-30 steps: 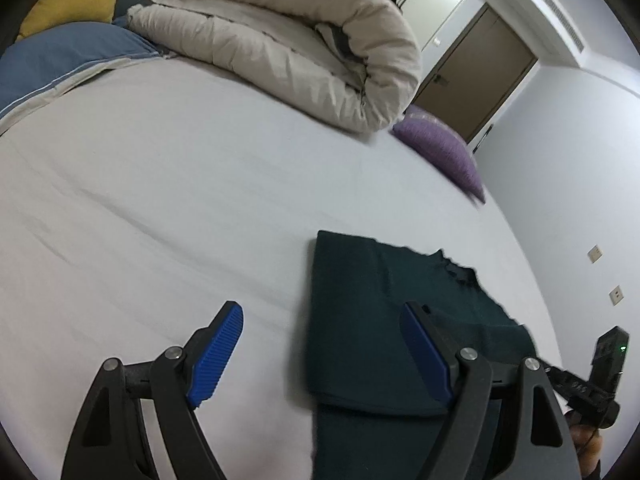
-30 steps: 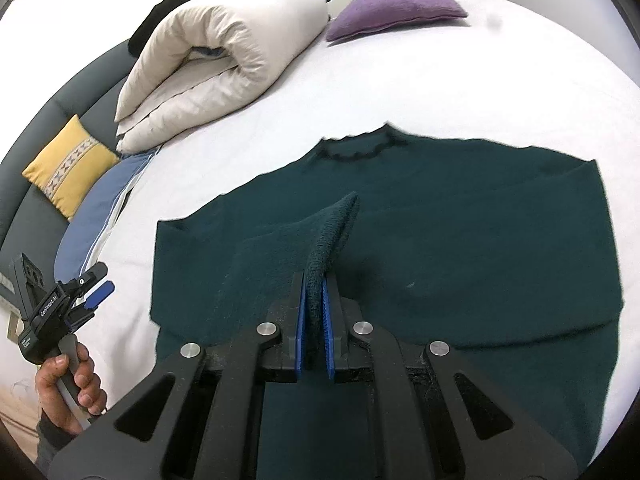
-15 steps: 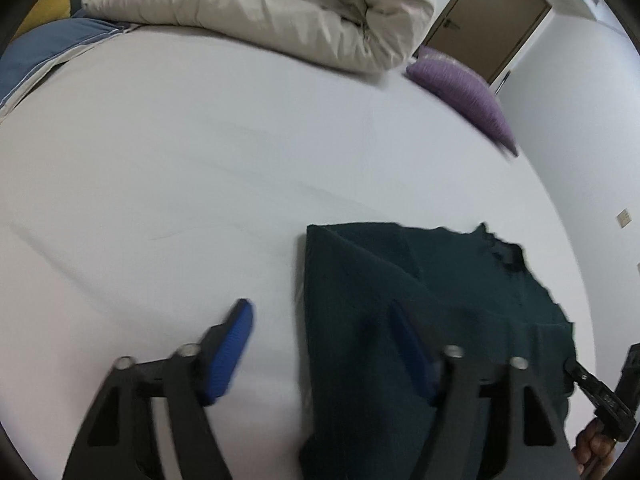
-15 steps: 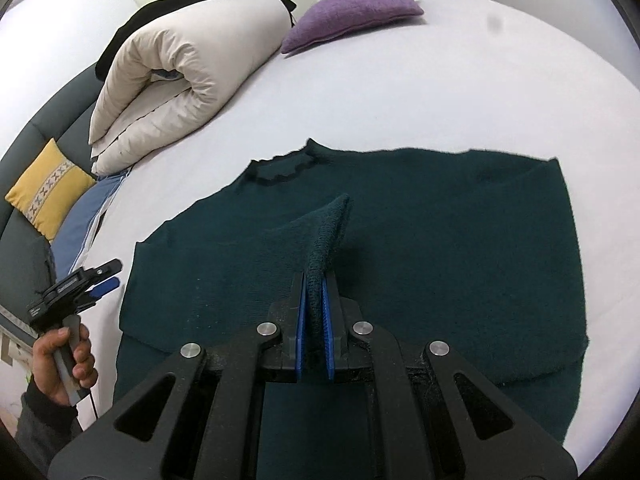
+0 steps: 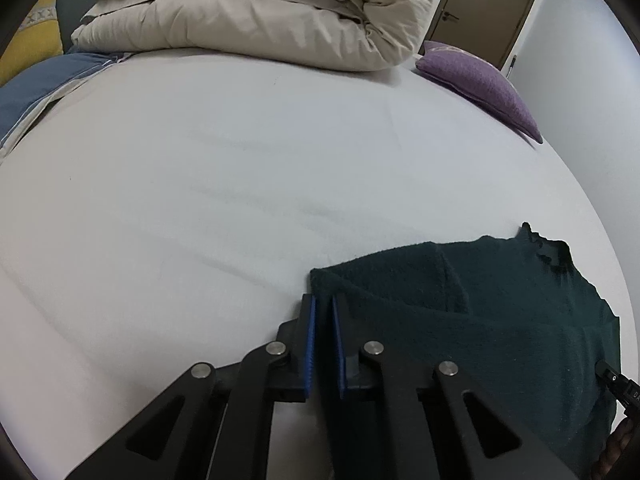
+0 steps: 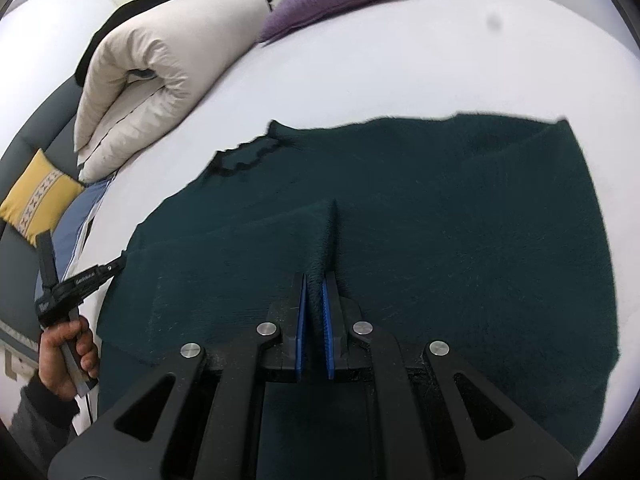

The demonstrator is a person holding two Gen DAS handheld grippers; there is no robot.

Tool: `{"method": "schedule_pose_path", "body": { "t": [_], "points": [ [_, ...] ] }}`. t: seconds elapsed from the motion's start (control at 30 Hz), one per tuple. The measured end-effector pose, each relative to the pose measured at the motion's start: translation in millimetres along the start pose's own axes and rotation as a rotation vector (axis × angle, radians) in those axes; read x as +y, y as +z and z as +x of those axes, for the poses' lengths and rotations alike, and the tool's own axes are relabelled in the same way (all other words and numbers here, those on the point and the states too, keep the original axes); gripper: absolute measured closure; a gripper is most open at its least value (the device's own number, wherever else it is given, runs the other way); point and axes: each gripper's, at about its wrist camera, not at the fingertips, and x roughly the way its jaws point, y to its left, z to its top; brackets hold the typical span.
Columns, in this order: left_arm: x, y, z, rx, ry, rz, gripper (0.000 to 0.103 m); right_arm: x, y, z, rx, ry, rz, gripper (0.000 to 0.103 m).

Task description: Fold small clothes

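Counted: one dark green sweater [image 6: 460, 232], mid-frame on one white bed [image 5: 240, 184]. One rolled beige duvet [image 5: 260, 20], top of frame. Cushions: one purple [image 5: 480, 80], upper right; one yellow [image 6: 38, 196], left edge. One blue pillow [image 5: 36, 84], upper left. One door [image 5: 484, 8], upper right. Two tongs: left [image 5: 323, 344], right [image 6: 313, 320].

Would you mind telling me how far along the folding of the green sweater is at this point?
Early stage. Done: the sweater lies flat on the bed, its sleeves apparently folded in over the body. In hand: the right hand-held gripper is shut on a raised fold mid-garment, and the left hand-held gripper is closing on the sweater's left edge. Left: fold the body over and tidy; it is still spread wide.
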Motion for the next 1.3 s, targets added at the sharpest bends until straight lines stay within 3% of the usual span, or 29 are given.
{"method": "schedule_pose_path", "body": {
  "t": [0.43, 0.53, 0.73, 0.87, 1.07, 1.17, 1.3],
  "points": [
    [0, -4, 1, -0.031, -0.002, 0.046, 0.092, -6, -5, 9, -0.006, 0.015, 0.027, 0.097],
    [0, -2, -4, -0.024, 0.009, 0.045, 0.088, -12, -5, 10, -0.008, 0.039, 0.057, 0.097],
    [7, -12, -54, -0.091, 0.041, 0.003, 0.085, -4, 1, -5, 0.023, 0.030, 0.069, 0.093],
    [-4, -37, -79, -0.105, 0.039, 0.072, 0.079, 2, -1, -18, 0.002, 0.015, 0.048, 0.092],
    [-16, -63, -47, 0.003, 0.073, 0.164, 0.077, -9, -8, -3, 0.037, -0.015, 0.062, 0.094],
    [-16, -65, -49, -0.007, 0.083, 0.180, 0.073, -21, -7, -7, 0.024, 0.021, 0.089, 0.094],
    [-18, -70, -49, -0.022, 0.100, 0.209, 0.069, -24, -6, -28, -0.028, -0.003, 0.119, 0.090]
  ]
}}
